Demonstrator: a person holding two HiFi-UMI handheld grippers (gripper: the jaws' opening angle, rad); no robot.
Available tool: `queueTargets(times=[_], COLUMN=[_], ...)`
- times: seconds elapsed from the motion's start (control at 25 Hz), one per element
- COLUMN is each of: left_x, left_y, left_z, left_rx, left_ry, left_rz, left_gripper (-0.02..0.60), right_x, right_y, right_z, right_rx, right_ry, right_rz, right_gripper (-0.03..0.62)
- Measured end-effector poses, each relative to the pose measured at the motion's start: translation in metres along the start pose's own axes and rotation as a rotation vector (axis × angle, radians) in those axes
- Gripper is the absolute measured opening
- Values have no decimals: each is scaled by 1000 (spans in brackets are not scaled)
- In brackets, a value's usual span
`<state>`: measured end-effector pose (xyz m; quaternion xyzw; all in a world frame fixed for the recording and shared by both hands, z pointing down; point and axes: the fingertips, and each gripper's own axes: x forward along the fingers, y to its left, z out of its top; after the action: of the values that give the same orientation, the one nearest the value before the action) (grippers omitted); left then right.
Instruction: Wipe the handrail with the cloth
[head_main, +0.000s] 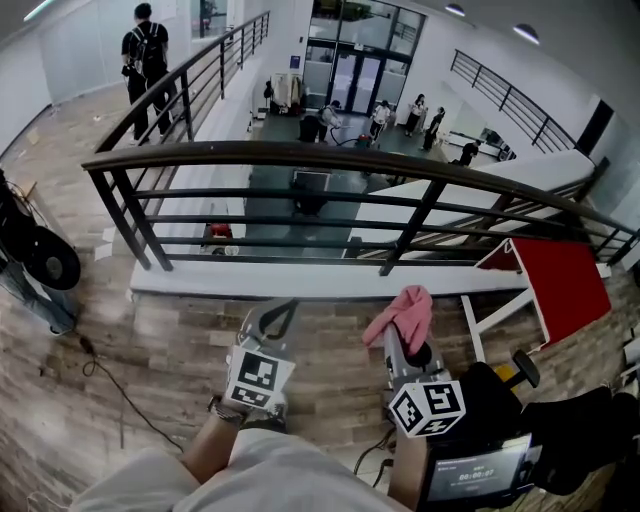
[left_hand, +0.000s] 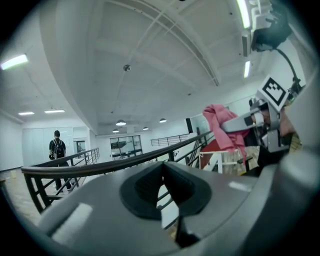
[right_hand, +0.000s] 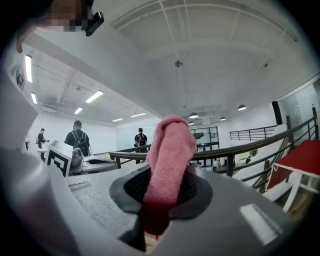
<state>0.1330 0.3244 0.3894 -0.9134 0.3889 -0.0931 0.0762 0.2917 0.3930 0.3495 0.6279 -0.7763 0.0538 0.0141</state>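
Right tongs (head_main: 398, 338) are clamped on the pink cloth (head_main: 408, 312), which sticks up out of them. Left tongs (head_main: 278, 318) are closed w/ nothing in them. The handrail (head_main: 330, 155) is straight ahead and higher up, well apart from the cloth, w/ its long axis running left-right across both tongs (slight curve tbh). Imo the right arm goes fwd and up, then sweeps sideways along the rail.

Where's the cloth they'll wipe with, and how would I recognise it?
Find the long dark handrail that curves across the scene. On its near side, over the wooden floor, the right gripper holds the cloth. It is the only soft pink thing there; the left gripper beside it holds nothing.
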Motion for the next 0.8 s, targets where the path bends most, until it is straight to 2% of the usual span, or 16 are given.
queueTargets(times=[0.16, 0.32, 0.8], left_x=[15, 23, 44], left_y=[17, 28, 85], left_z=[3, 8, -7], left_rx=[-39, -17, -7], left_ry=[-41, -74, -42], left_rz=[-11, -37, -18], left_gripper=[8, 8, 8], right_x=[22, 43, 97], right_y=[-4, -7, 11], right_z=[0, 1, 10], right_rx=[12, 37, 34], right_ry=[20, 32, 31], right_rz=[-13, -22, -9], right_gripper=[78, 78, 78])
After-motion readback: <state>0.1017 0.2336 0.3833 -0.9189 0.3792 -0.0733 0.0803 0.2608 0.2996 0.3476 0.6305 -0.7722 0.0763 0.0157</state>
